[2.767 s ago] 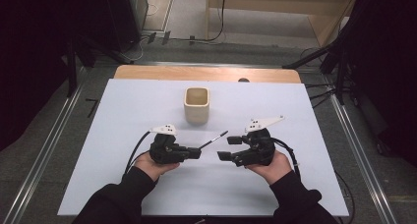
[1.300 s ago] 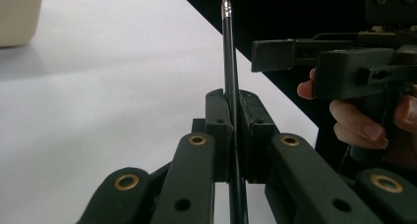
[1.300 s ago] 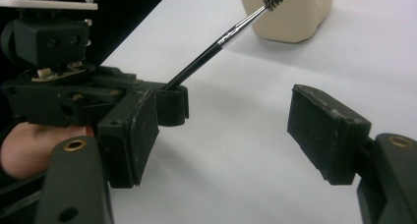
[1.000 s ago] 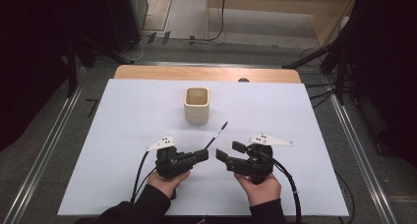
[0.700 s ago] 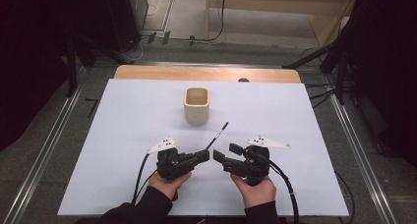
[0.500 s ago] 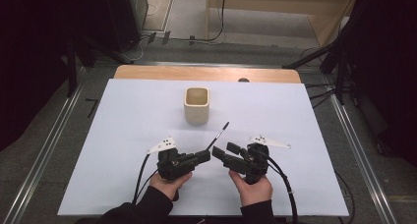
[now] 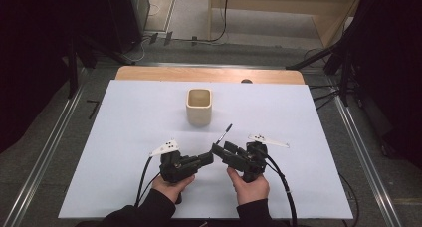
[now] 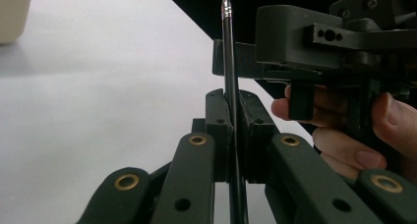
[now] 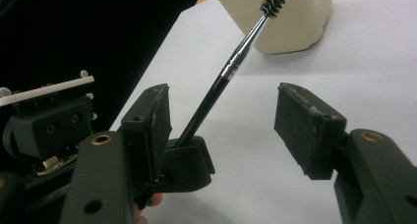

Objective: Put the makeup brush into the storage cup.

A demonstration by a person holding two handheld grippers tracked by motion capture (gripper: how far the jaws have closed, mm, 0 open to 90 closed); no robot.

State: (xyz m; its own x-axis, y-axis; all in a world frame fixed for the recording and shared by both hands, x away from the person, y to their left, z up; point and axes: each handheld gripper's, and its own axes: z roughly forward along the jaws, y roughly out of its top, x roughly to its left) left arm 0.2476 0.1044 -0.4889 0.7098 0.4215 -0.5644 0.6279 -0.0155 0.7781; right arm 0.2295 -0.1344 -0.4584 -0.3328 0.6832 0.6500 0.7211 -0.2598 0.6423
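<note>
A thin black brush (image 7: 225, 133) with a silver ferrule and a bristled tip stands up between the shut jaws of my left gripper (image 7: 208, 159), tip toward the beige cup (image 7: 199, 106). In the left gripper view the brush (image 8: 227, 62) is clamped between the pads of the left gripper (image 8: 234, 98). My right gripper (image 7: 219, 152) faces it from the right. In the right gripper view the right gripper (image 9: 223, 111) has just been closing; the brush (image 9: 231, 67) stands between its jaws near the left pad, and the right pad is well clear.
The cup (image 9: 280, 22) stands upright on the white sheet (image 7: 124, 127) beyond both grippers. A wooden table edge (image 7: 209, 73) runs along the far side. Cables (image 7: 281, 187) trail from the grippers toward the near edge.
Both hands have drawn together at the near middle of the sheet. The right gripper has slid left toward the left gripper's tips, and its jaws stand narrower around the brush.
</note>
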